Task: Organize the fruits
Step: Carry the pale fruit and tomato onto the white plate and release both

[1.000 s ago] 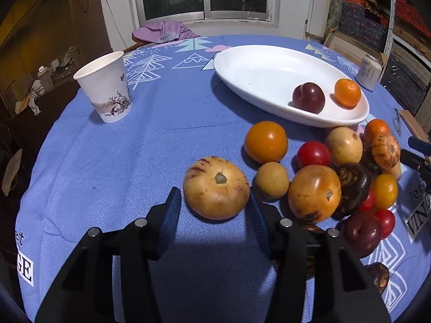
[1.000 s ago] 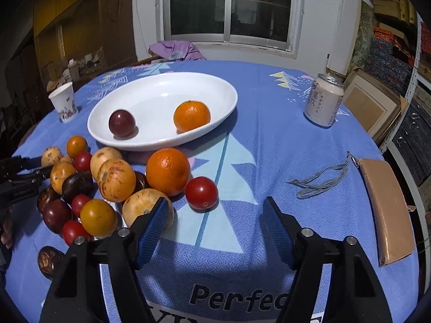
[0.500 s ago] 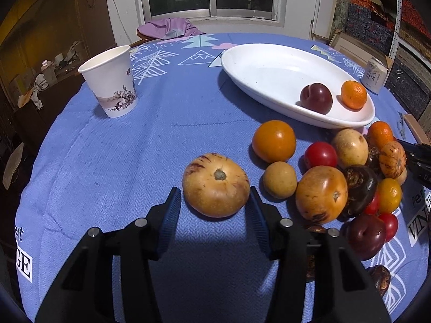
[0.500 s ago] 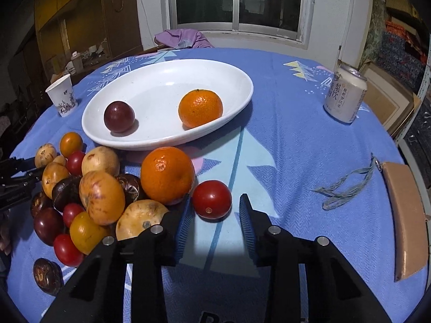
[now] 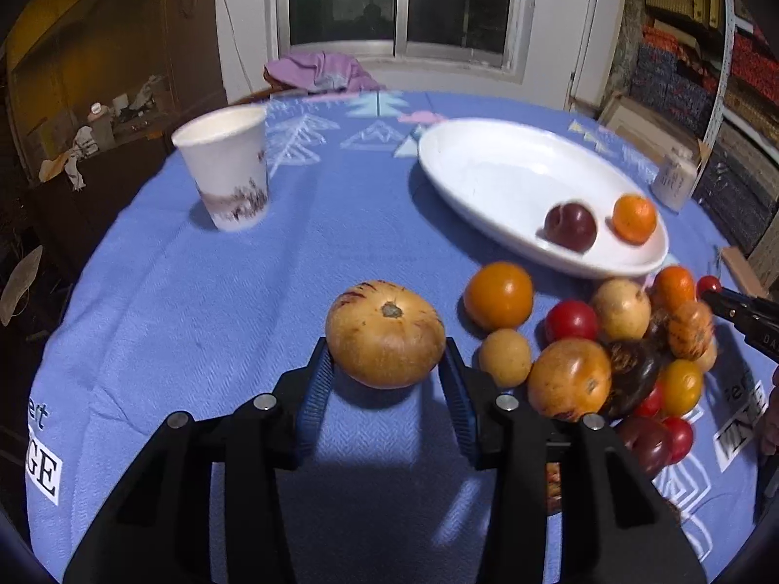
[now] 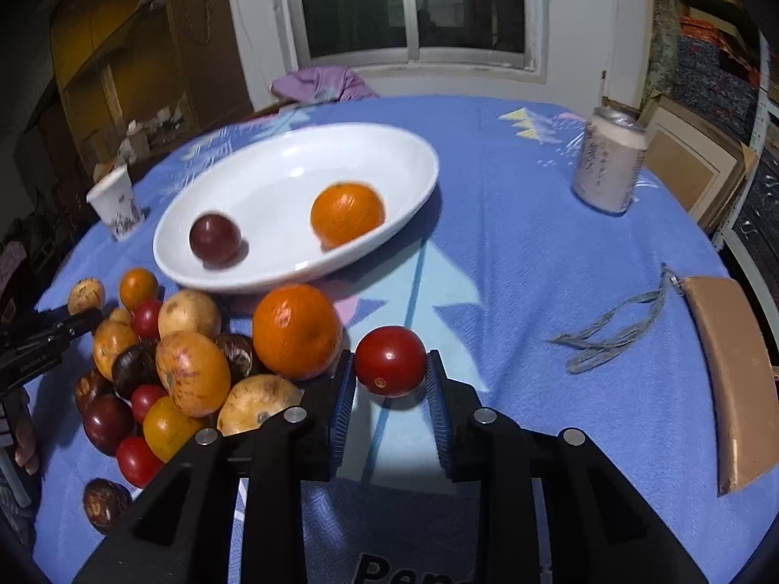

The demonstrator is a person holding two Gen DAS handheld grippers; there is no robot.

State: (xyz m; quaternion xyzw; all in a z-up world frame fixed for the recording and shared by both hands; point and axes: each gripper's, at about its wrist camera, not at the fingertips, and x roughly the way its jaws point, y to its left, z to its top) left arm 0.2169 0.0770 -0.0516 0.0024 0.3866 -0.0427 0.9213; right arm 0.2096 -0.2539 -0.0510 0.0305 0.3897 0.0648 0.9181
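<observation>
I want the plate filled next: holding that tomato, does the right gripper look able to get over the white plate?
Probably yes. The right gripper is shut on the red tomato; the white plate lies just beyond, only the big orange beside the path.

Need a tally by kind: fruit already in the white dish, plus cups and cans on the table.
Dark red fruit: 1
Orange: 1
Paper cup: 1
Drink can: 1
Total: 4, of which 2 lie in the white dish.
</observation>
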